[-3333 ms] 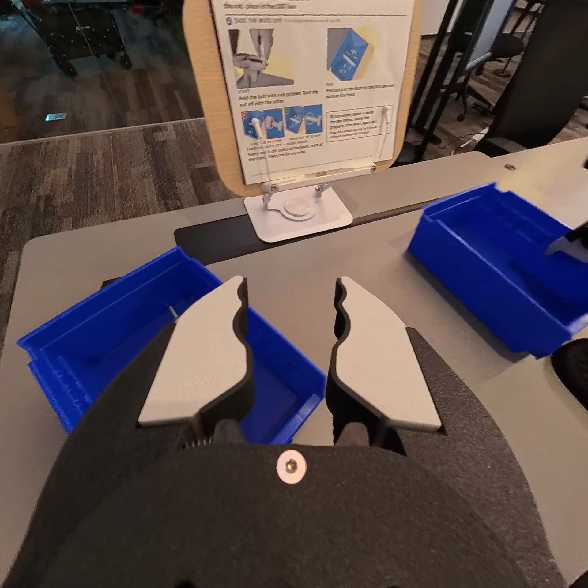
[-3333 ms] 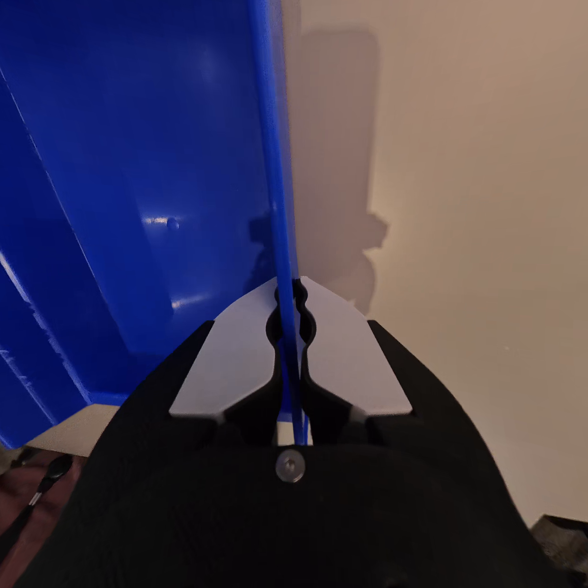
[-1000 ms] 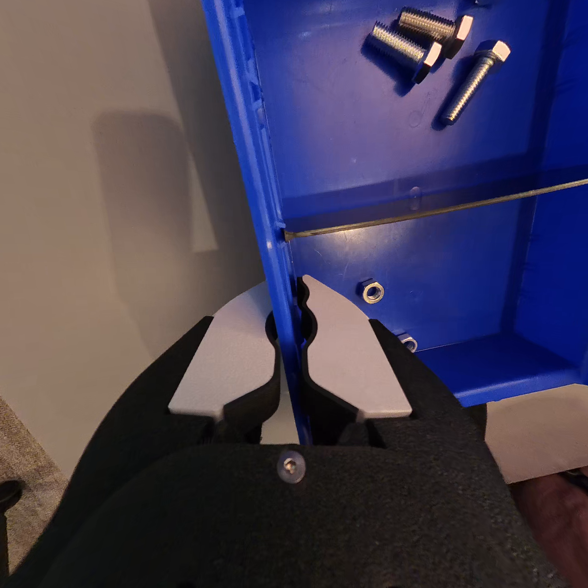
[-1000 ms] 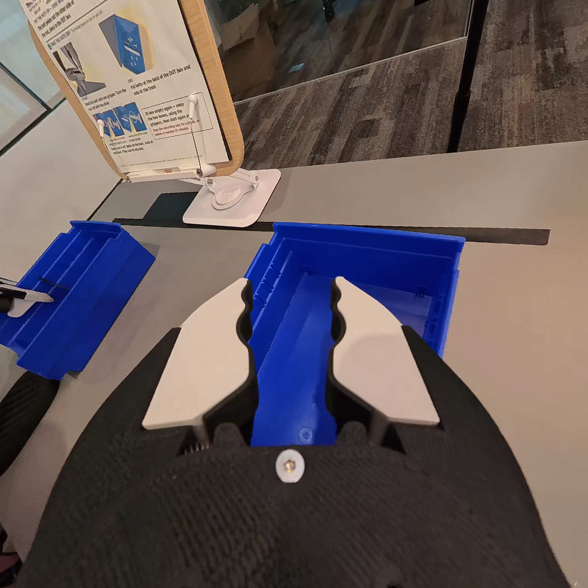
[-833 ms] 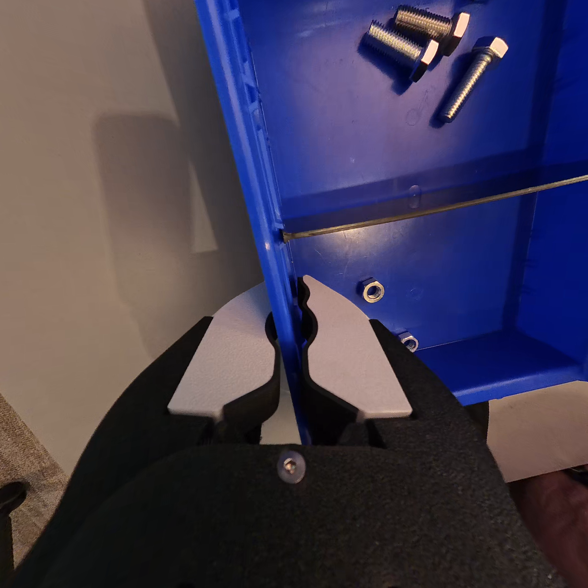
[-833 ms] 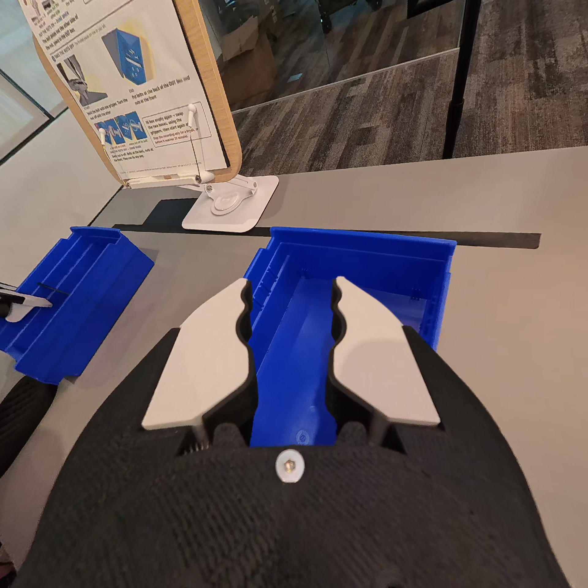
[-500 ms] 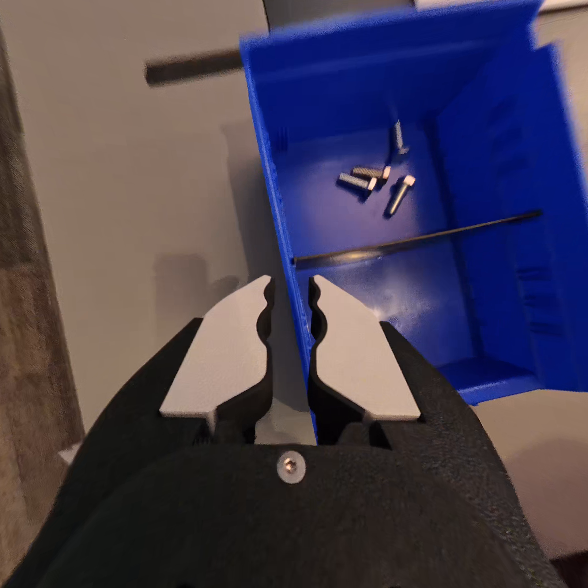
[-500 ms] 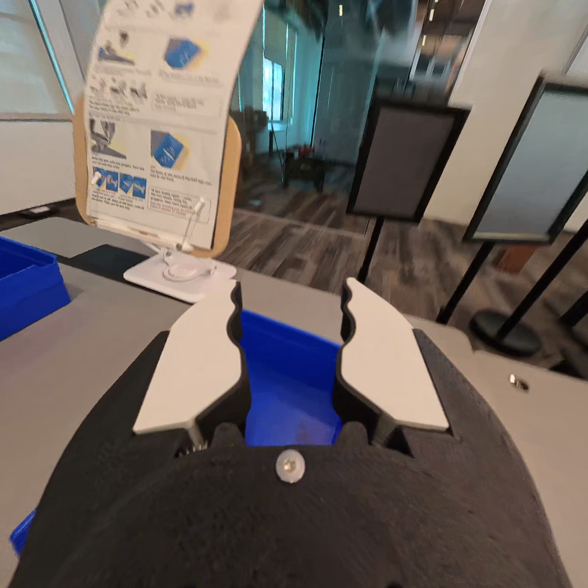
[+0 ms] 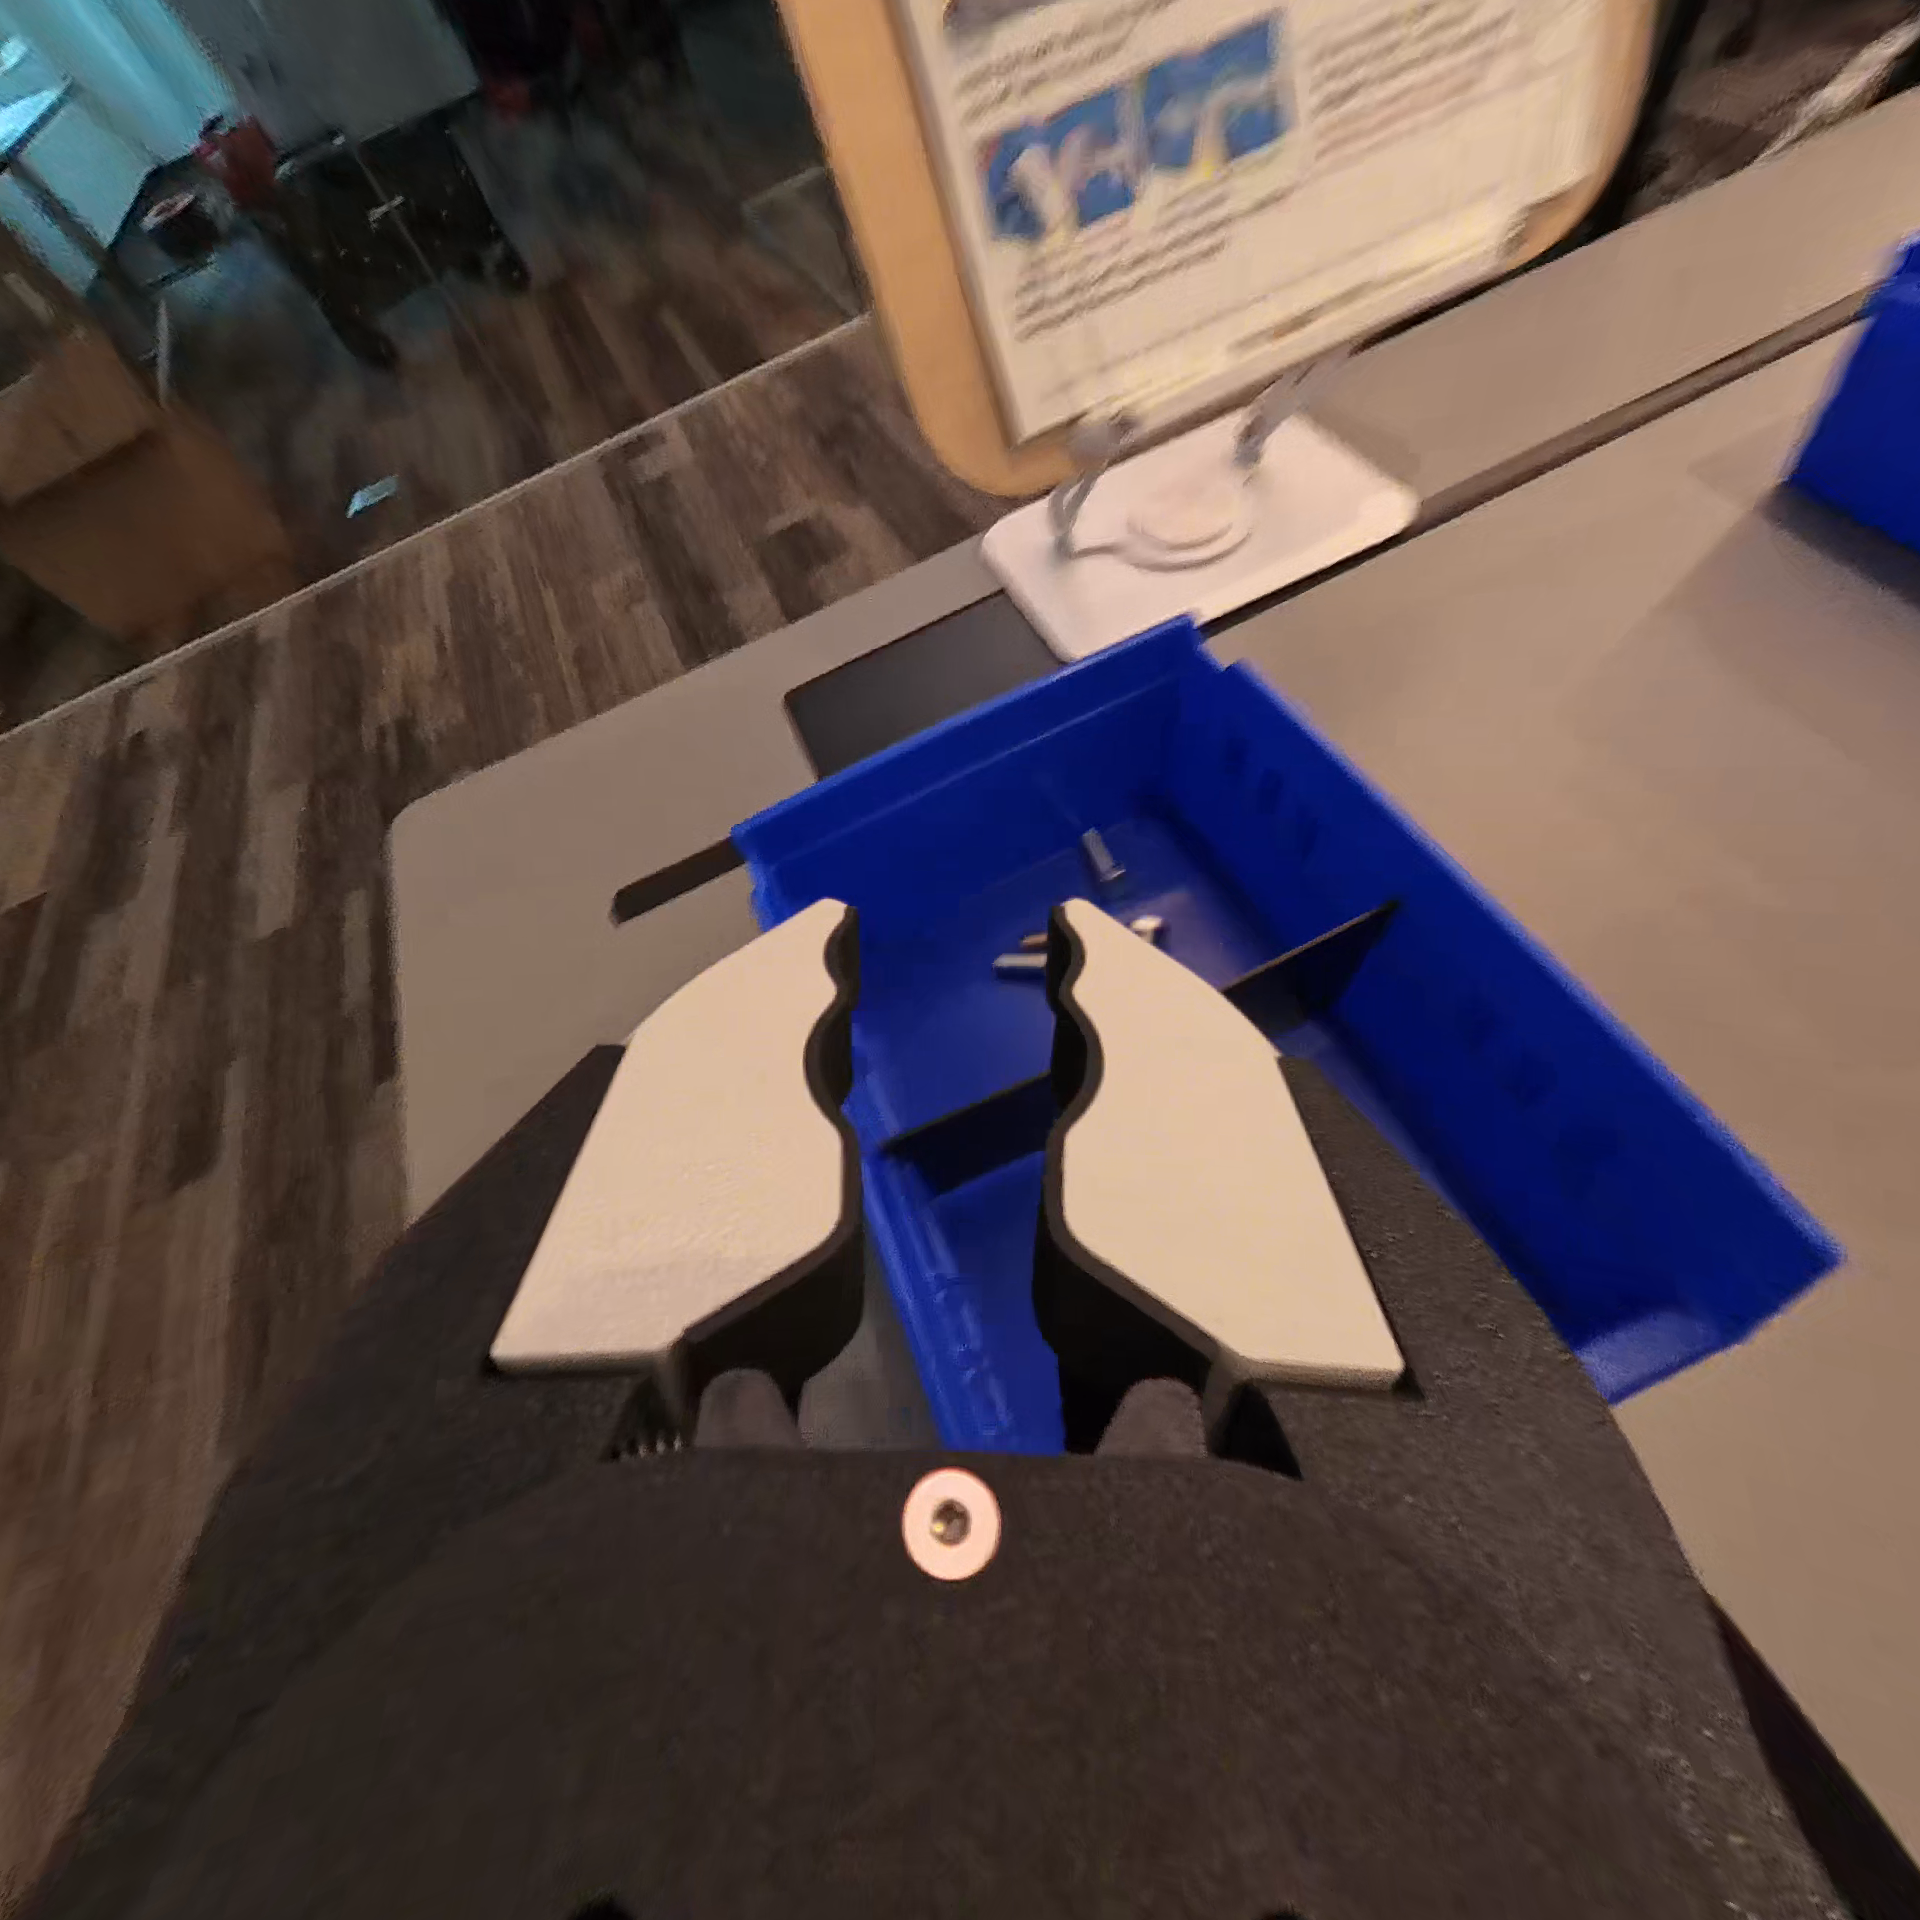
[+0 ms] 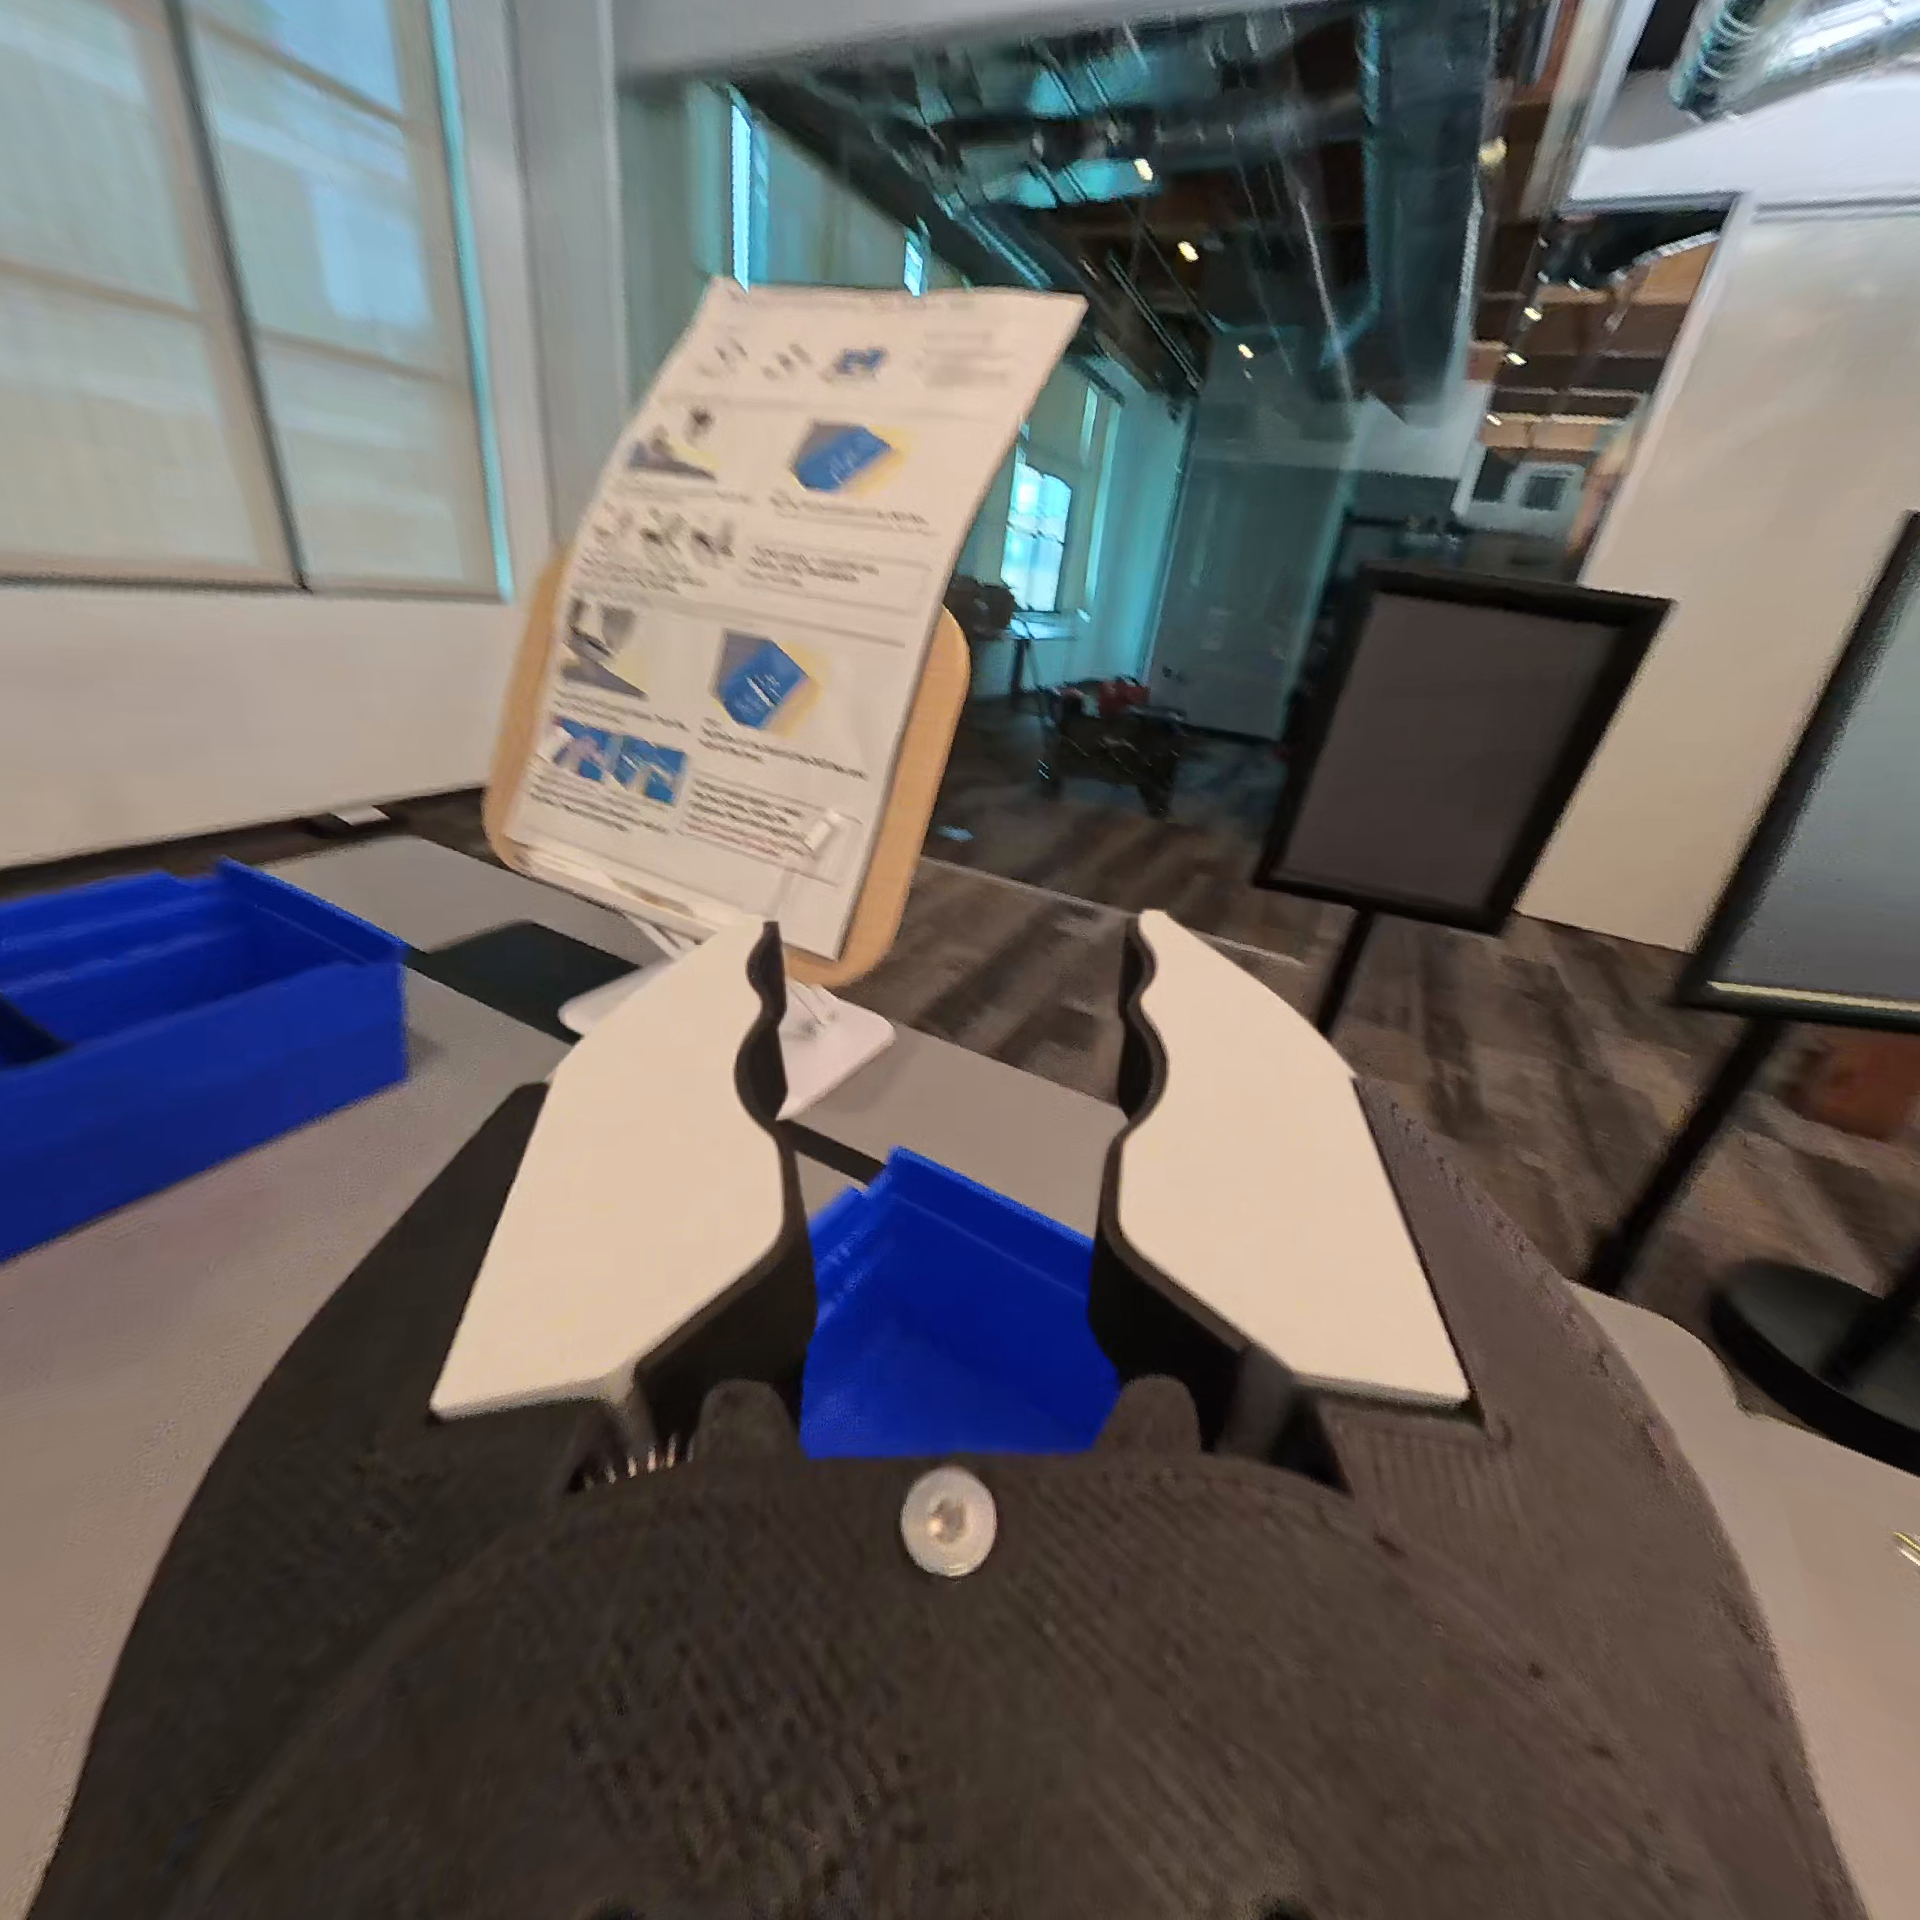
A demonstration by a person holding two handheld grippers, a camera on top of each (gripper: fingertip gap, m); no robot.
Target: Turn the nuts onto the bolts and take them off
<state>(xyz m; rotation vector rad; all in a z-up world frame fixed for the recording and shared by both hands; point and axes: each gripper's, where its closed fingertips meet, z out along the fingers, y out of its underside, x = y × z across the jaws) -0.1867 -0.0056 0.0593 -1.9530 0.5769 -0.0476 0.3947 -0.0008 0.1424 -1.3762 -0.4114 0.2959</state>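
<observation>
My left gripper point(image 9: 951, 920) is open and empty, raised above the near left wall of a blue bin point(image 9: 1475, 1039). A dark divider point(image 9: 1304, 982) splits the bin. Several bolts point(image 9: 1101, 857) lie in its far compartment; the nuts are hidden behind my fingers. My right gripper point(image 10: 948, 948) is open and empty, tilted up above a second blue bin point(image 10: 940, 1325), whose inside is hidden. The first bin also shows at the left in the right wrist view point(image 10: 197, 1013).
An instruction sheet on a wooden stand point(image 9: 1205, 249) with a white base stands at the back of the grey table point(image 9: 1558, 748); it also shows in the right wrist view point(image 10: 769, 623). A black strip point(image 9: 1621, 416) runs across the table. Black sign stands point(image 10: 1455, 748) are beyond the table.
My left gripper has let go of the bin wall, opened wider and lifted back, tilting up. My right gripper has tilted up away from its bin and stays open.
</observation>
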